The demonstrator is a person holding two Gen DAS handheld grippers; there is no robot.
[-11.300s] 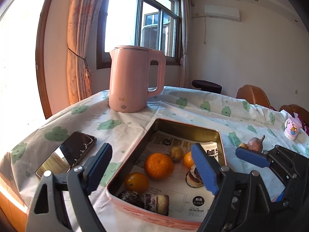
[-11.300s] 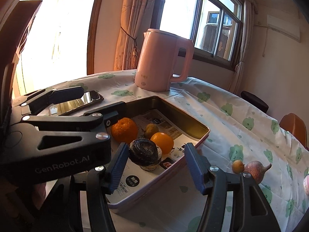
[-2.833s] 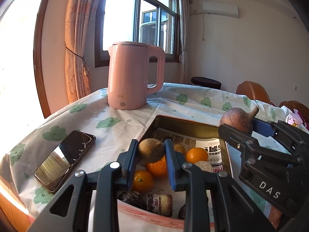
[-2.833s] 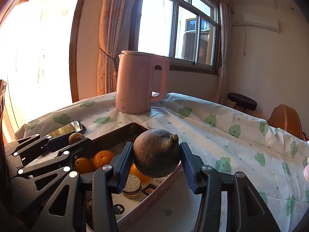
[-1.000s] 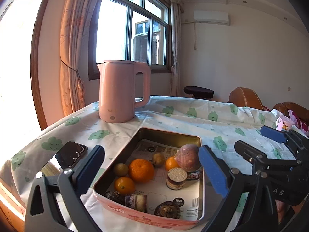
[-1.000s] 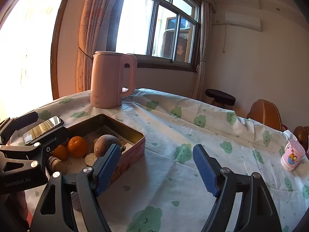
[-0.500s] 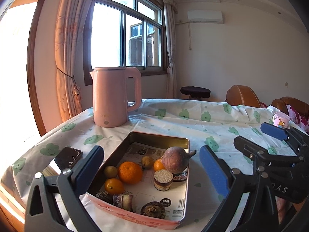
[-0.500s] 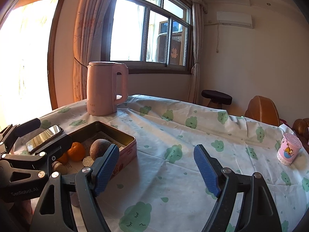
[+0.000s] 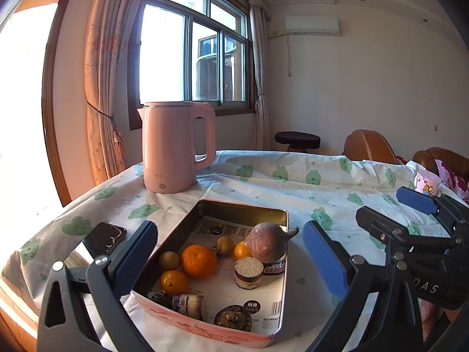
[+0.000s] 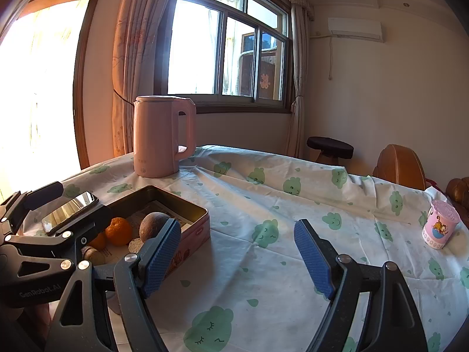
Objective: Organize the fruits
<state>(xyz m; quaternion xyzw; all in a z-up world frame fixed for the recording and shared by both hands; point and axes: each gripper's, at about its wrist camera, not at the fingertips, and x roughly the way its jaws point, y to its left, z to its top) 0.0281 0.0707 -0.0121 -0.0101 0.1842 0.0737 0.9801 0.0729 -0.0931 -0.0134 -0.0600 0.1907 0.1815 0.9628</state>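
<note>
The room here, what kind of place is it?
Probably a home dining or living room: a table under a cloud-print cloth holds a pink kettle and a tin of fruit, with a curtained window and a wall air conditioner.

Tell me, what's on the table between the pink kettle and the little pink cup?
Nothing. In the right wrist view, only bare cloud-print tablecloth lies between the pink kettle and the little pink cup. The tin of fruit sits nearer, off that line.

A: Right gripper [image 10: 239, 252]?
B: Jaws apart, nothing between, above the tablecloth [image 10: 263, 205].
A: Tin [image 10: 193, 226]?
B: Left of it, holding oranges [image 10: 118, 231] and a brown root [image 10: 152, 224]. Kettle [image 10: 159, 136] behind.
</note>
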